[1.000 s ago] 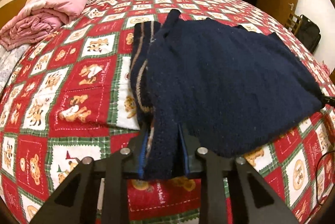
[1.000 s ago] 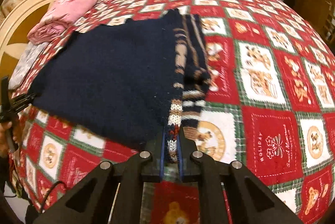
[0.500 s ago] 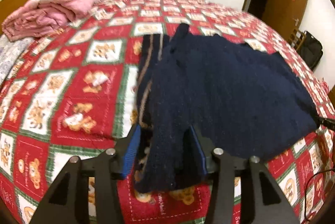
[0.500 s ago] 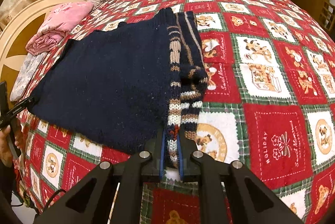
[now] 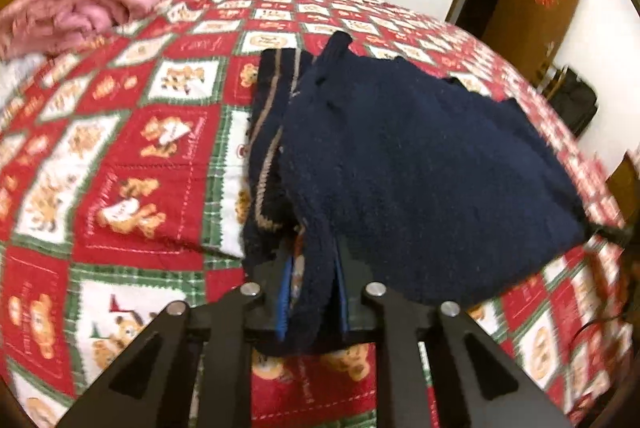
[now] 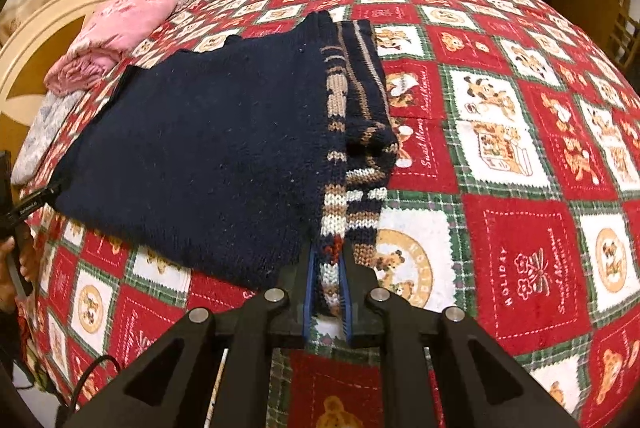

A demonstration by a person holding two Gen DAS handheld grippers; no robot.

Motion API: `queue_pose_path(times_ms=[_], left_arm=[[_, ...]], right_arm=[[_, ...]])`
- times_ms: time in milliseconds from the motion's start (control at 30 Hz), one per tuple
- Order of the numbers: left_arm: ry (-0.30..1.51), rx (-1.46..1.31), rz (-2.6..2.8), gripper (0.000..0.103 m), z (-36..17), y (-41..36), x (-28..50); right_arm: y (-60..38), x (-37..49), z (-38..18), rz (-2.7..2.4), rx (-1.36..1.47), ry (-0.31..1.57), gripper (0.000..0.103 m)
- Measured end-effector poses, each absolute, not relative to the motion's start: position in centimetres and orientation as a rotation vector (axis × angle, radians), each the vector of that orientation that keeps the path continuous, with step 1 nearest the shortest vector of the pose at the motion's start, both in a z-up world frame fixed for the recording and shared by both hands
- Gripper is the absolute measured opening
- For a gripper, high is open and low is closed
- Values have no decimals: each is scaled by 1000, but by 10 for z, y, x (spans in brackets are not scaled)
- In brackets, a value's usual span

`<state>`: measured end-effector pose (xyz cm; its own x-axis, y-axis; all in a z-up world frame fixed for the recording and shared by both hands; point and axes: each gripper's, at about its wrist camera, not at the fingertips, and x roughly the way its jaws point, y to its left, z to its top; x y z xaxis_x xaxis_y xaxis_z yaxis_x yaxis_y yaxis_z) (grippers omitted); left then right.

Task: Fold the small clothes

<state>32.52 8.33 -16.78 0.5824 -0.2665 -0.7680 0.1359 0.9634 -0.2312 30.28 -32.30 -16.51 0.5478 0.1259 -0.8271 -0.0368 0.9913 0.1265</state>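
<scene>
- The bedspread [image 6: 520, 252] is a red, white and green patchwork of teddy-bear squares; one red square at the right of the right wrist view reads "HOLIDAY", and the cursive on a square above it looks like "Sweet", the rest too small to be sure.
- A red emblem sits on the brown door [image 5: 536, 0] at the upper right of the left wrist view; its characters are not legible.
- The sweater [image 6: 208, 156] is a dark navy knit lying flat on the bed, filling the centre of both views, with a folded sleeve of tan, white and rust stripes along one edge.
- The left gripper [image 5: 310, 292] has just been closing, and its pads now pinch a thick navy fold of the sweater's near corner at the bottom centre of its frame.
- The right gripper [image 6: 326, 292] is nearly closed, clamped on the striped hem at the bottom centre of its frame.
- A pink bundle of cloth [image 5: 80, 8] lies at the upper left, well apart from the sweater.
- A black bag [image 5: 576, 100] rests by the wall at the right edge.
</scene>
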Motion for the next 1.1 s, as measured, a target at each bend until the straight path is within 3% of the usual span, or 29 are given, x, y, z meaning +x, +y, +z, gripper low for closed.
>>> queue_pose_path(times_ms=[133,200,233,500,633,700,733,767,833,867,1100], left_arm=[[923,-181,-241,25,-168,83,329],[916,-143,-260,11,-169,78,327],[928,-142,-265,9,-170,76,326],[916,-84,-278,9,-169,83,299],[900,-60,-272,16,-160,81,303],[860,-24,-260,19,-145,81,297],[830,-24,-272,24,-138,84,293],[796,-16,-270,38,-130,87,289],[751,22,-222,60,-122,92,287],[740,41,-209,64,-121,94,289],[811,-82,-135,69,-134,140,333]], right_arm=[[-319,302,-164,82,81,984,12],[-318,303,-163,83,75,987,12],[-318,303,-163,85,72,989,12],[-320,296,-163,100,60,986,12],[-317,299,-163,85,49,998,13],[-313,298,-156,68,30,1003,24],[-310,295,-149,61,10,992,37],[-306,290,-140,61,-10,970,42],[-298,284,-127,58,-49,936,46],[-291,281,-120,55,-74,920,46],[-205,283,-103,188,-178,875,46]])
